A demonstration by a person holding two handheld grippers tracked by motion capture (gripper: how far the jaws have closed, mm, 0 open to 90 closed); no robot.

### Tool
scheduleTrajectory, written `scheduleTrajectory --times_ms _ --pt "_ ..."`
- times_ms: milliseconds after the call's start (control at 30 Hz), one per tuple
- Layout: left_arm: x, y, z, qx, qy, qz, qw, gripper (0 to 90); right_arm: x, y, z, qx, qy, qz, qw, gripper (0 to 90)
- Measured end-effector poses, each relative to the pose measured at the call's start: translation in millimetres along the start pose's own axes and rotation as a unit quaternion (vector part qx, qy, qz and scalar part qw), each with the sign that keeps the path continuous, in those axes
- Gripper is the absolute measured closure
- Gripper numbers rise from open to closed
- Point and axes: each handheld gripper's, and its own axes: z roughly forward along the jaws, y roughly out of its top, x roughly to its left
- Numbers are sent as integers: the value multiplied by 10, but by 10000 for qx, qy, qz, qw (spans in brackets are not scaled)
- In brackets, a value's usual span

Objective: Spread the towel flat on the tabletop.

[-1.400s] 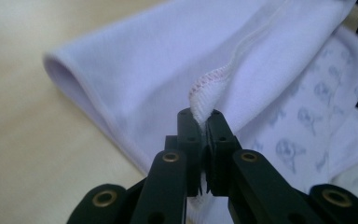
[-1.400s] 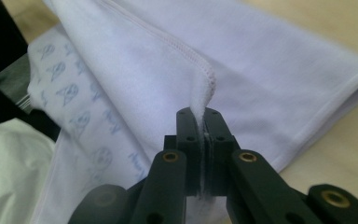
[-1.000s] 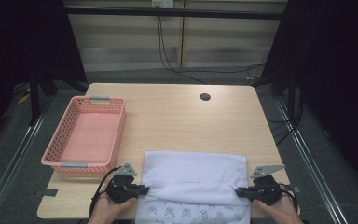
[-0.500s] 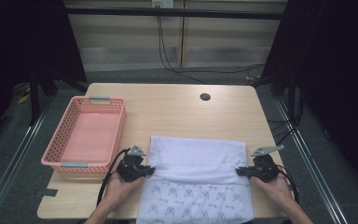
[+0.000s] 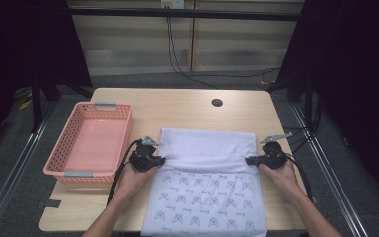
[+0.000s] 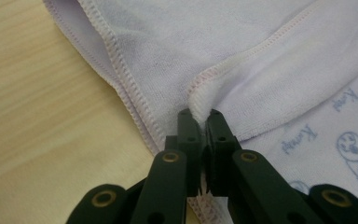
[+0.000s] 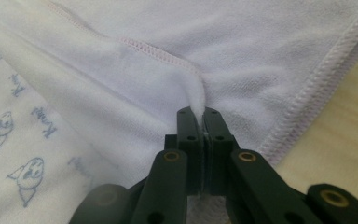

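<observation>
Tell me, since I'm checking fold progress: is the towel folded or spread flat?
Partly folded. The towel has its plain upper layer doubled over the printed side, both grippers pinching the fold's ends.

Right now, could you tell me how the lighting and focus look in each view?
High view: table evenly lit, surroundings dark, slightly soft. Left gripper view: towel stitching sharp, black fingers crisp, no glare. Right gripper view: towel bright, nearly washed out up top; lower gripper edges blurred.
</observation>
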Motion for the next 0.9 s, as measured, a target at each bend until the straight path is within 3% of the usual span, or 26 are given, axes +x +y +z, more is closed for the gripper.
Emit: scheduleTrajectory --times_ms 233,267,300,533,667,800,900 --pt "112 167 127 -60 283 -76 9996 870 -122 208 139 -26 -129 -104 9999 882" --pt "161 215 161 -66 306 -208 9993 870 -137 237 157 -24 -155 -86 9998 882" --pt "219 281 199 -37 384 -200 9991 870 -201 328 228 -86 -220 -62 9997 883" --pt "409 428 313 -135 464 -390 9981 870 -323 543 387 -179 -374 54 9991 883" --pt "521 513 364 -120 520 -354 9979 870 -429 748 528 -219 -633 220 9975 883" --pt "590 566 402 -175 603 -479 9969 870 -457 846 613 -301 -752 333 9962 883" --pt "648 600 417 -141 607 -458 9970 870 -469 905 671 -369 -847 386 9950 883"
